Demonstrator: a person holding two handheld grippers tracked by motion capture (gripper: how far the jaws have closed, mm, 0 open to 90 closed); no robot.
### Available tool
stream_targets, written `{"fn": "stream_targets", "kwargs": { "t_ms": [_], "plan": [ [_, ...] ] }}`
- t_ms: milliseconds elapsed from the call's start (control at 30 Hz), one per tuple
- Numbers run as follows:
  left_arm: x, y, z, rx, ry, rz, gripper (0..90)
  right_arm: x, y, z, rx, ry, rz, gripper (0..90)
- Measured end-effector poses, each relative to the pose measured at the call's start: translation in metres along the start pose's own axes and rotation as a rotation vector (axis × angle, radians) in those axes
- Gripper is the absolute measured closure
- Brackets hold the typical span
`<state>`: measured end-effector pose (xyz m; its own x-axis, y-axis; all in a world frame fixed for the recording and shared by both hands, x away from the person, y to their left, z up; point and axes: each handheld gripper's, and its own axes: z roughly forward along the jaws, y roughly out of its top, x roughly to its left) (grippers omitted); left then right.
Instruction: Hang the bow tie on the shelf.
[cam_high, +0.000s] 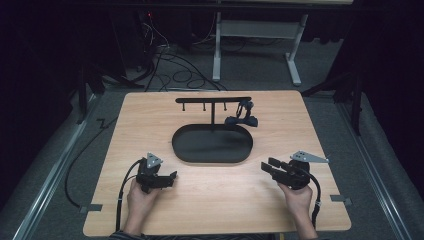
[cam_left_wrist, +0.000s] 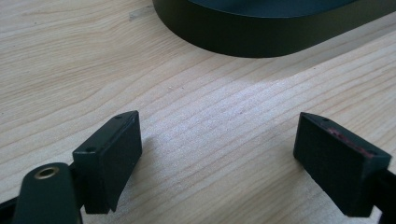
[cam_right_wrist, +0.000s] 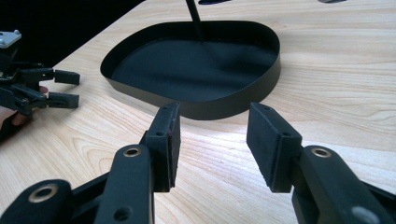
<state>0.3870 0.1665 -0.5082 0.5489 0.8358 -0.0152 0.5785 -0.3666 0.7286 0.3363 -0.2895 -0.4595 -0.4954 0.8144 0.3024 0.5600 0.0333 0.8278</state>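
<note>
Nearest to the person, both hands rest low over the near part of the wooden table (cam_high: 210, 200). The left gripper (cam_high: 172, 176) is at the near left, and its jaws are spread wide with only bare wood between them, as the left gripper view shows. The right gripper (cam_high: 266, 166) is at the near right and points toward the middle; its jaws are spread too and hold nothing.

Between and a little beyond the two grippers lies the black oval tray (cam_high: 180, 150), the base of a small stand. Its thin wall is just in front of the right jaws in the right gripper view (cam_right_wrist: 233, 108). From the far part of the tray a thin post (cam_high: 214, 114) rises to a horizontal bar (cam_high: 212, 99) with small pegs that hang under it.

Farther, at the right end of the bar, a dark blue object (cam_high: 243, 118) hangs down and touches the table just beside the tray's far right rim. I cannot tell exactly what it is; it looks like earphones or a similar small thing with a cord.

I judge this object light and partly soft, so it can swing or slip. The best hold is probably on its thicker lower body, not on the thin part near the bar. The stand looks like stiff thin metal and may slide on the smooth wood.
</note>
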Motion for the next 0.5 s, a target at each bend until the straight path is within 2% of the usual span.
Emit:
{"fn": "stream_targets", "kwargs": {
  "t_ms": [500],
  "plan": [
    [0.000, 0.000, 0.000, -0.001, 0.001, 0.000, 15.7, 0.004, -0.008, 0.019, 0.063, 0.006, -0.015, 55.4]
  ]
}}
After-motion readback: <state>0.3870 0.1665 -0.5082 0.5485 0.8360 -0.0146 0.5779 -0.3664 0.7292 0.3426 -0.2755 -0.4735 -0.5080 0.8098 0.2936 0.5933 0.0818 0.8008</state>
